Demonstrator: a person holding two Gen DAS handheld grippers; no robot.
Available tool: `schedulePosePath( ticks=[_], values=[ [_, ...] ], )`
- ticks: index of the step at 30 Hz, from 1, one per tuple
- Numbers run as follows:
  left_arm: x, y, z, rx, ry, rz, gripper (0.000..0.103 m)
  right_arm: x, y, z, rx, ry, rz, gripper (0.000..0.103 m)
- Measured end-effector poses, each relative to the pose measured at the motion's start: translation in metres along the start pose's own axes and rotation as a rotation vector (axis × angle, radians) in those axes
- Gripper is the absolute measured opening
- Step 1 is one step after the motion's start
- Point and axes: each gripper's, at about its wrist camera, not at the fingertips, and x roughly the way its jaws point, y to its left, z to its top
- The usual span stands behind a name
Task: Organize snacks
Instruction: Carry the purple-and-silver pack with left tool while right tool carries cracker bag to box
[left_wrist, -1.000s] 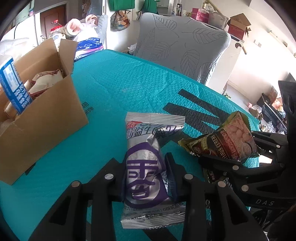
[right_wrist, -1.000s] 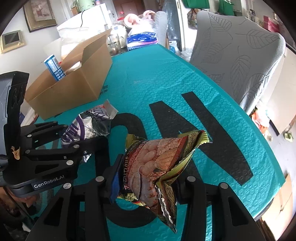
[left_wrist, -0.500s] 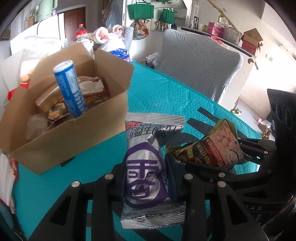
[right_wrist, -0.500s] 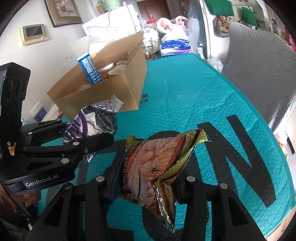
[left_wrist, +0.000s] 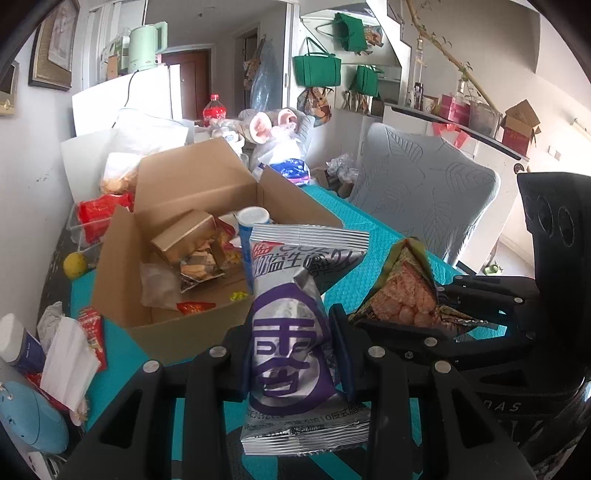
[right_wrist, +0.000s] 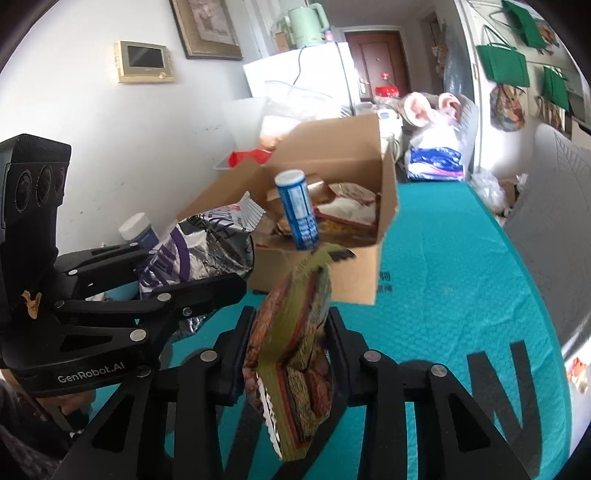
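Left wrist view. The left gripper is clamped tight on a silver snack packet with a purple emblem, held upright above the teal table cover. Chinese characters run across the packet's top and foot; I cannot read them reliably. Beyond it stands the open cardboard box, holding a blue tube with a white cap, a gold-brown carton and loose wrappers. Only this view shows the clutter left of the box: a yellow ball, a red-and-white sachet and a white-capped bottle. At right the right gripper carries a green-edged peanut packet; the letters "DAS" show on its body.

Right wrist view. The right gripper has its jaws closing on the peanut packet, which sits edge-on between the pads and is pressed by them, above the table cover. The packet's printing is blurred and unreadable. Only here does the box's near wall show small dark print, too small to read, and the blue tube show white label text, likewise illegible. Large black lettering on the cover appears at right. At left the left gripper, marked "GenRobot.AI", holds the silver snack packet just beside the box. A grey leaf-patterned chair stands at the far right.
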Motion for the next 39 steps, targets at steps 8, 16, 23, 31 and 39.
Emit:
schedulePosePath(
  ticks=[8,16,23,31,39],
  values=[
    [-0.016,0.027,0.011,-0.053,-0.056,0.032,0.035,0.002,0.024,0.026,-0.049,-0.067,0.061,0.026],
    [-0.026,0.046,0.029,-0.077,-0.123,0.05,0.035,0.001,0.039,0.059,-0.102,-0.122,0.085,0.026],
    [-0.025,0.065,0.06,-0.1,-0.214,0.047,0.035,0.002,0.04,0.097,-0.161,-0.18,0.089,0.026],
    [-0.003,0.09,0.102,-0.11,-0.289,0.071,0.035,0.022,0.027,0.14,-0.199,-0.233,0.076,0.026],
    [0.036,0.123,0.13,-0.19,-0.309,0.05,0.035,0.057,0.007,0.176,-0.214,-0.237,0.086,0.026]
  ],
)
